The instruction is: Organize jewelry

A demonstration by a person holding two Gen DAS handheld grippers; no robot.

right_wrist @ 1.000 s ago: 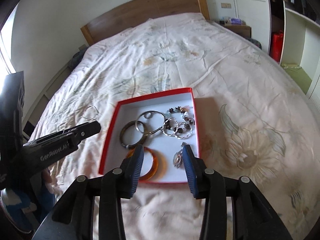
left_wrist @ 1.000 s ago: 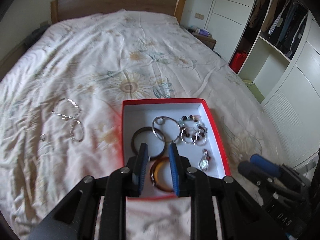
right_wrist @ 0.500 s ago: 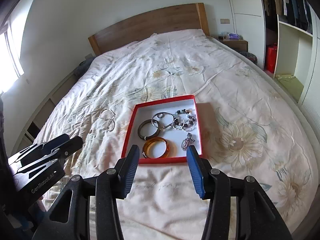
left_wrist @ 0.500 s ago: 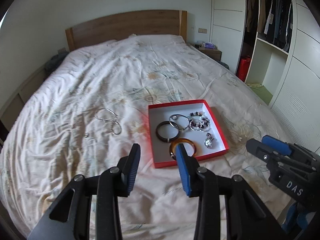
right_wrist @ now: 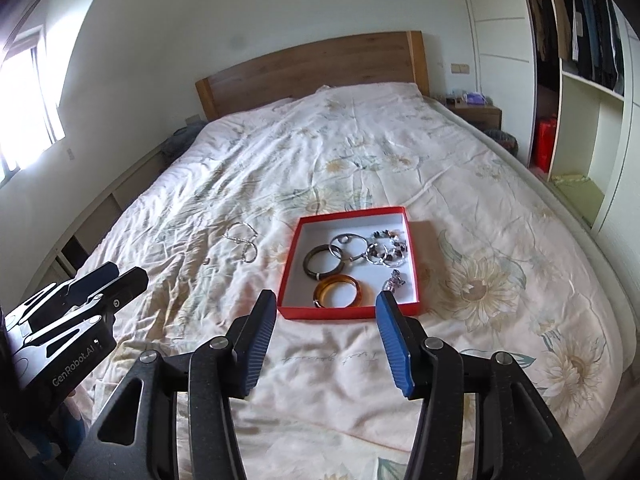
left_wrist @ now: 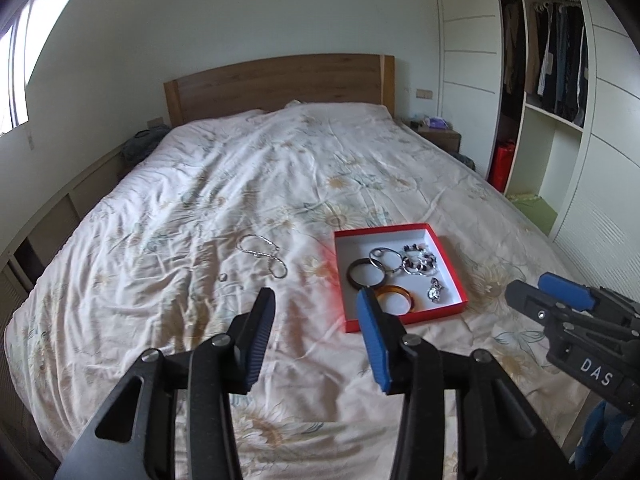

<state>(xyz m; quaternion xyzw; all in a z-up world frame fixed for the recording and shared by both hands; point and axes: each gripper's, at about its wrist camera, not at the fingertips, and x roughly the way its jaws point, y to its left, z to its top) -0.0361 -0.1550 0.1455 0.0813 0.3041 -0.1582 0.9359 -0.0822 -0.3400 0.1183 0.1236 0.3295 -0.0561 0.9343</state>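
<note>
A red tray (left_wrist: 404, 320) (right_wrist: 347, 313) with a white floor lies on the flowered bed cover. Inside it are a dark bangle (left_wrist: 366, 274) (right_wrist: 322, 264), an amber bangle (left_wrist: 396, 298) (right_wrist: 338, 290), metal rings, a beaded bracelet (left_wrist: 420, 262) (right_wrist: 386, 252) and a small charm (left_wrist: 434, 292) (right_wrist: 394, 280). A silver chain (left_wrist: 262, 254) (right_wrist: 242, 242) and a tiny ring (left_wrist: 222, 277) lie on the cover to the tray's left. My left gripper (left_wrist: 316, 304) hovers well short of the tray, jaws opening, nothing between them. My right gripper (right_wrist: 326, 306) hangs before the tray's near edge, jaws opening and empty.
A wooden headboard (left_wrist: 280, 80) stands at the far end. An open wardrobe with hanging clothes (left_wrist: 560, 60) and white shelves fills the right side, with a nightstand (left_wrist: 436, 134) and a red object (left_wrist: 502, 164) by it. A window (right_wrist: 24, 112) is at left.
Both grippers have pulled back and up from the tray, which now looks smaller and farther off. Both pairs of jaws have spread wider, the left one most. The jewelry stays put.
</note>
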